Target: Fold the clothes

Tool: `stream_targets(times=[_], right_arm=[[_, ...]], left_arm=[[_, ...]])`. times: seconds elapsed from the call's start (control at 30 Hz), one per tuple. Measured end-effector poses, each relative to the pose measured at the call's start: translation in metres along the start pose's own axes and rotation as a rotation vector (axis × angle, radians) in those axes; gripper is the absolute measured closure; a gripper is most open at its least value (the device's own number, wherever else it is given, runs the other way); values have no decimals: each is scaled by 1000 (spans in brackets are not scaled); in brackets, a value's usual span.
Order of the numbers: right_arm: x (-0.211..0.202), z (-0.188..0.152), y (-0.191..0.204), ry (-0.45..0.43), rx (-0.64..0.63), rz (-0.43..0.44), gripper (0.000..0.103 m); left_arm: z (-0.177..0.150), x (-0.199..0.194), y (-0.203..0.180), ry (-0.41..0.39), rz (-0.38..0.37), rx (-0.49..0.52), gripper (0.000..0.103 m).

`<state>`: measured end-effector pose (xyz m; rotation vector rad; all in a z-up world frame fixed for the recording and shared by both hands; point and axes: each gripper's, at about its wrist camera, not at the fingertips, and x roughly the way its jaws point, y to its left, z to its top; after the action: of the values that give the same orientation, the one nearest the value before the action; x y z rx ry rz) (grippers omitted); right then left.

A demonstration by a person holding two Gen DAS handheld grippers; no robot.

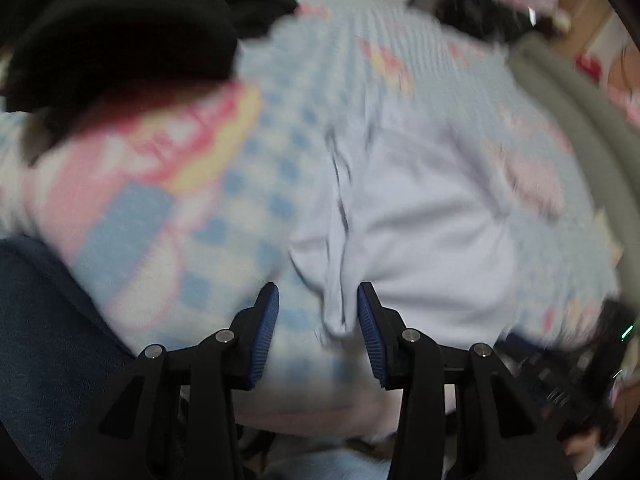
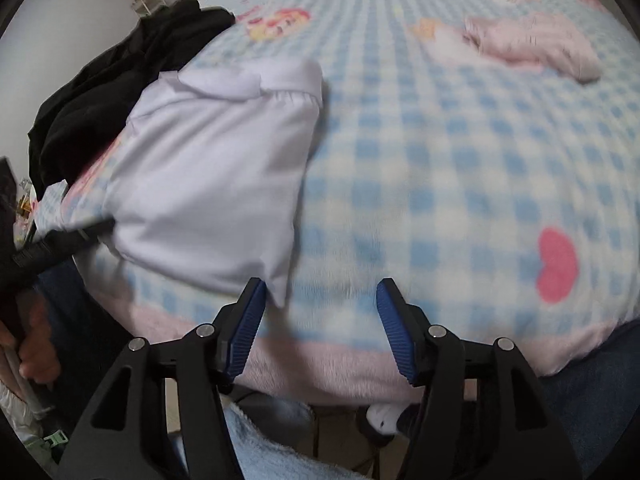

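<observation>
Item: folded pale lavender garment (image 2: 208, 168), lying on a blue-and-white checked blanket (image 2: 440, 184) near its pink-edged front border, beside a heap of black clothing (image 2: 104, 104); a crumpled pink garment (image 2: 532, 46) lies well apart. Left gripper (image 1: 318, 320): jaws apart, a bunched corner of the lavender garment between them, pads not pressing it. Right gripper (image 2: 320, 320): jaws apart over bare blanket, garment's corner just beside its left finger.

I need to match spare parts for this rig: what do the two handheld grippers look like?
Both look alike. The left gripper and right gripper each have a matte black frame of angular linkage arms with triangular cut-outs, joined by round silver pins. Each finger ends in a blue pad with fine ribbing. No cables or markings are legible. The person's hand shows at the edge of the right view, its sleeve not visible.
</observation>
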<state>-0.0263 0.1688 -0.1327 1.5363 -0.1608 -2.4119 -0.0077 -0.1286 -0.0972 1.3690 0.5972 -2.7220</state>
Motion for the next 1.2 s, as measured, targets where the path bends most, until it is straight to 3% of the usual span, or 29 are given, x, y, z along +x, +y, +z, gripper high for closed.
stream_targets(times=[0.07,0.2,0.33,0.47,0.5,0.63,0.77,0.87,0.93,1.03,1.2], right_arm=[[-13,7,-4,-40,24,26,44],[-30,32,-7,-105,38,87,44],[-10,63,2,-80,26,127,44],[21,74,12,-20,-1,132,44],[25,73,11,-8,-3,134,43],[30,68,-11,8,118,348,37],[36,76,-4,35,98,387,35],[51,86,8,54,56,329,35],[60,86,9,60,85,331,35],[56,90,16,31,64,334,49],[50,96,14,3,75,355,69]], left_arm=[[10,-8,2,-35,-32,-3,60],[31,6,-6,13,-169,3,58],[38,34,-34,73,-174,75,57],[41,52,-26,124,-91,76,57],[40,54,-19,147,-114,47,54],[35,65,1,248,-277,-64,45],[36,72,-3,267,-278,-51,42],[37,79,-5,282,-265,-61,42],[36,79,-14,286,-266,-34,52],[37,78,-31,293,-279,11,73],[43,74,-59,278,-275,69,81]])
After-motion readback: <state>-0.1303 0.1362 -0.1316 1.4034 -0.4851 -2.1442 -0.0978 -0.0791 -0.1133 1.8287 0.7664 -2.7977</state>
